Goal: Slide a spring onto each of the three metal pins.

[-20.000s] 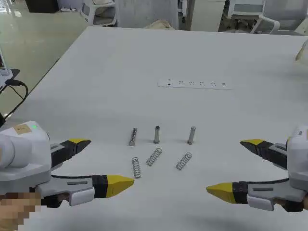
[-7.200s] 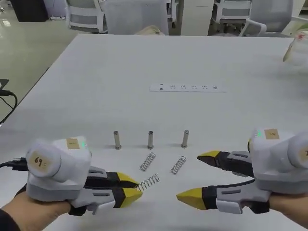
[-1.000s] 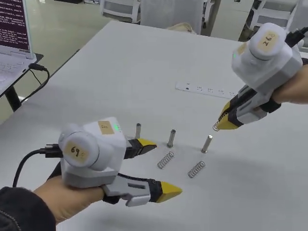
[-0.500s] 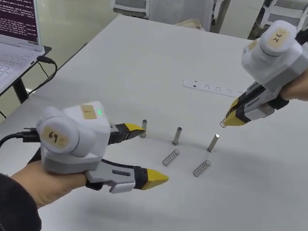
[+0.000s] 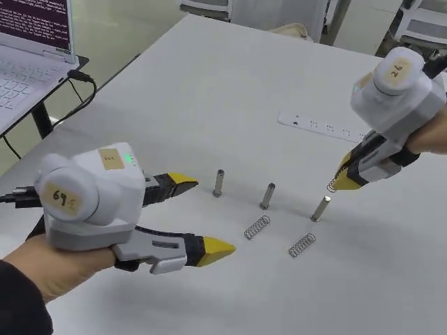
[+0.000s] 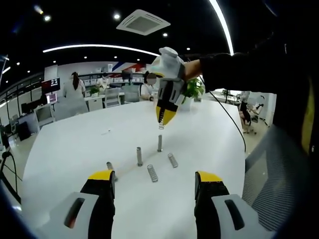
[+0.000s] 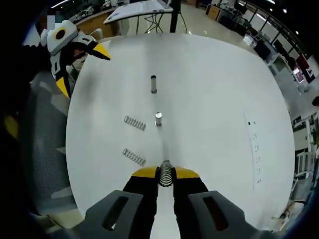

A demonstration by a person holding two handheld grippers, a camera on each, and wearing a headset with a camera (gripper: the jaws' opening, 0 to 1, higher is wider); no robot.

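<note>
Three short metal pins stand in a row on the white table: left pin (image 5: pixel 218 183), middle pin (image 5: pixel 267 196), right pin (image 5: pixel 320 208). Two springs lie in front of them, one (image 5: pixel 257 226) near the middle pin and one (image 5: pixel 302 244) near the right pin. My right gripper (image 5: pixel 340 180) points steeply down, shut on a third spring (image 7: pixel 166 174), whose lower end hangs just above and right of the right pin. In the right gripper view this spring covers that pin. My left gripper (image 5: pixel 202 215) hovers open and holds nothing, in front of the left pin.
A white power strip (image 5: pixel 321 125) lies behind the pins. A laptop (image 5: pixel 28 42) sits on a stand past the table's left edge, with a cable (image 5: pixel 80 77) beside it. Office chairs stand beyond the far edge.
The head camera has shifted. My right gripper, still shut on the spring, has edged slightly closer to the right pin's top. My left gripper stays open in much the same place.
</note>
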